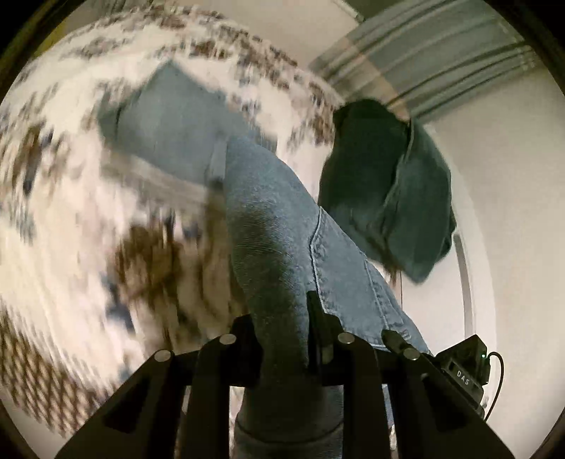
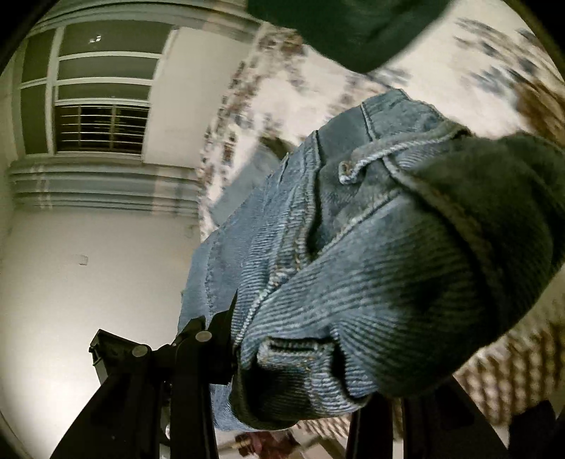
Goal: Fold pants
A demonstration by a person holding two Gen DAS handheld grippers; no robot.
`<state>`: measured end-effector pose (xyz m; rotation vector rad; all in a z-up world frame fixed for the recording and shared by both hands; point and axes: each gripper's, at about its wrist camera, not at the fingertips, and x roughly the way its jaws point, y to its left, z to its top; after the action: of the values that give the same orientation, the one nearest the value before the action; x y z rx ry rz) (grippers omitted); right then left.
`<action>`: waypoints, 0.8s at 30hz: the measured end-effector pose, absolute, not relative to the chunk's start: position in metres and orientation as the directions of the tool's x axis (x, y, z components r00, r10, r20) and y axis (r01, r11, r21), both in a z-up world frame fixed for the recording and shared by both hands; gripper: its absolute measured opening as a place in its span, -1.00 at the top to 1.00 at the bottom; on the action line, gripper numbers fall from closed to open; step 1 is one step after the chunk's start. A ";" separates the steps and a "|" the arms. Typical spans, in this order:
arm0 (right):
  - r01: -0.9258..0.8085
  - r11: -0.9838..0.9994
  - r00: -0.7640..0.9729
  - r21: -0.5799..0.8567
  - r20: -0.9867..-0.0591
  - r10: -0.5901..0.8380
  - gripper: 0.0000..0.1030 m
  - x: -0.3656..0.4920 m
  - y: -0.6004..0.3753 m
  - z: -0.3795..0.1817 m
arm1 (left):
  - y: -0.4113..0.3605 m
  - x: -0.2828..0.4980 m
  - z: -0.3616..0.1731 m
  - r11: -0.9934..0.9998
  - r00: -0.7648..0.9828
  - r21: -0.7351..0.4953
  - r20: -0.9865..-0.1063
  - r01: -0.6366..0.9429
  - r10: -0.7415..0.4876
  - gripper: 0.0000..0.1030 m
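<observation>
Left gripper (image 1: 282, 332) clamped on a thick roll of light blue denim, the pants (image 1: 275, 226), fingers pressed against either side of the bunched fabric. From that grip, cloth rising away in a rounded fold with a stitched seam down its right side, then dropping toward a flatter stretch of the same denim lying on a white bedspread (image 1: 70, 212) printed with brown and blue motifs. Bedspread smeared by blur, pattern hard to read. A dark green garment (image 1: 388, 183) bunched to the right of the pants, at the bedspread's edge, against a pale wall (image 1: 494, 212).

Right gripper (image 2: 243, 339) largely buried: one black finger (image 2: 222, 335) visible pressed against the left edge of the denim, the other hidden behind a heavy fold, so probably closed on the pants (image 2: 353, 247), though not certain. Waistband area with a belt loop and pocket seams filling most of that view and blocking the bed beyond. Window (image 2: 95, 95) with horizontal bars and moulding to the left, dark green cloth (image 2: 339, 31) again at the top edge.
</observation>
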<state>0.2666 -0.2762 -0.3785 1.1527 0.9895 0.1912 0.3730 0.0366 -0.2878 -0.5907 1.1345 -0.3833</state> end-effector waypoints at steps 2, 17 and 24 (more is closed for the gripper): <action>0.316 0.443 0.607 0.839 -0.538 0.585 0.24 0.315 -0.255 -0.366 | 0.055 0.418 -0.278 0.784 0.403 -0.621 -0.715 0.011 -0.572 0.64; 0.306 0.500 0.576 0.810 -0.576 0.580 0.24 0.553 -0.112 -0.484 | 0.176 0.631 -0.394 0.839 0.380 -0.543 -0.784 -0.036 -0.491 0.63; 0.349 0.544 0.470 0.763 -0.645 0.602 0.00 0.541 -0.098 -0.527 | 0.196 0.621 -0.444 0.846 0.319 -0.527 -0.818 -0.080 -0.479 0.47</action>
<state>0.5409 -0.0976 -0.5271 1.0377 1.1216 0.1945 0.6210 0.1964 -0.4438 -0.5322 1.2320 -0.2791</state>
